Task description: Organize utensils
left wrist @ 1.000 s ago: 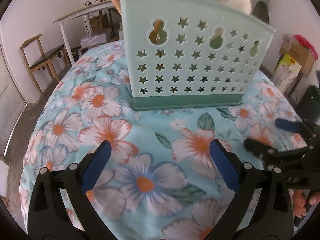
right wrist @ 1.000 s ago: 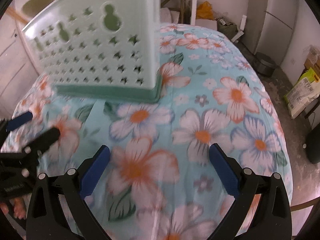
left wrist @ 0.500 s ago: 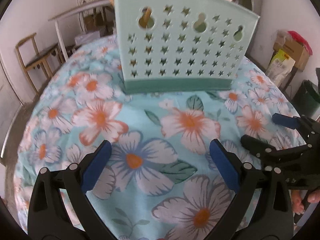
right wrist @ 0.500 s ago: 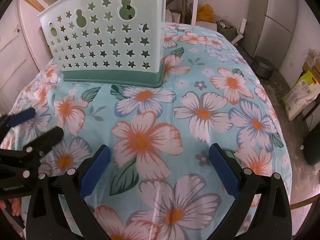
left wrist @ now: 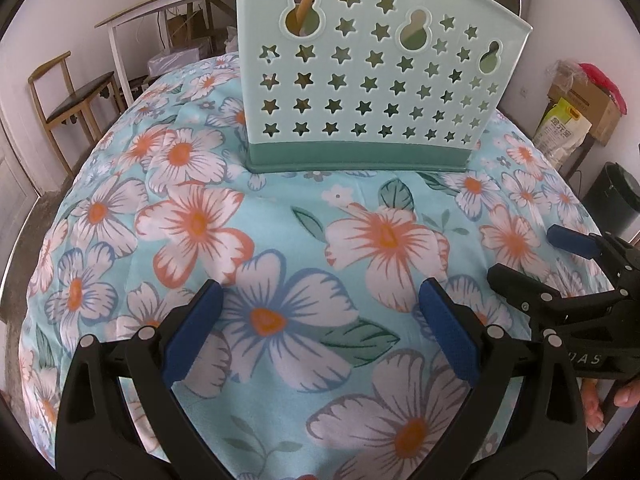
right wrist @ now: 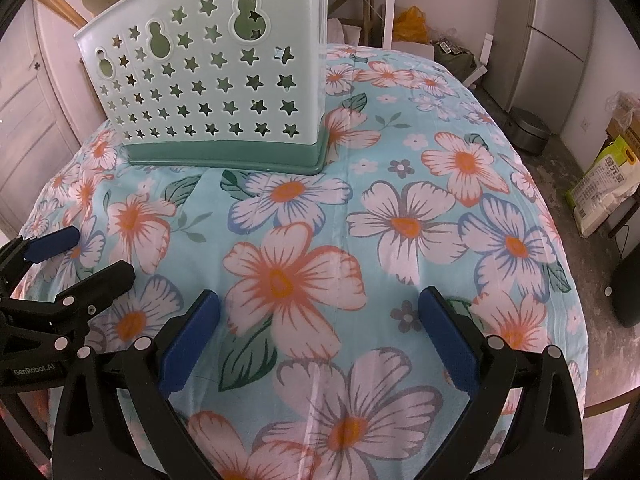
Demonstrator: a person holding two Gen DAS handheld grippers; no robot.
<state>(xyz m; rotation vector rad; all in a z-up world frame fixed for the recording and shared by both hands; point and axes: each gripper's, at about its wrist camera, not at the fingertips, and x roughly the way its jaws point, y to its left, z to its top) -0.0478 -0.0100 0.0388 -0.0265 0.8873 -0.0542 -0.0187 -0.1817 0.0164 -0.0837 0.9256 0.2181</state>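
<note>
Floral cloth in turquoise, white and orange (left wrist: 280, 232) is covering the round table, and a pale green utensil holder (left wrist: 372, 88) pierced with star cutouts is standing upright on it at the far side, on a darker green base. Wooden handles (right wrist: 56, 4) are poking out above its rim, with one more showing through a gourd-shaped opening. Both tools are hovering over the near part of the cloth, well short of the holder. Left gripper (left wrist: 320, 328) is spreading its blue-padded fingers wide with nothing between them; right gripper (right wrist: 320, 332), just beside it, is gaping equally wide and gripping nothing.
</note>
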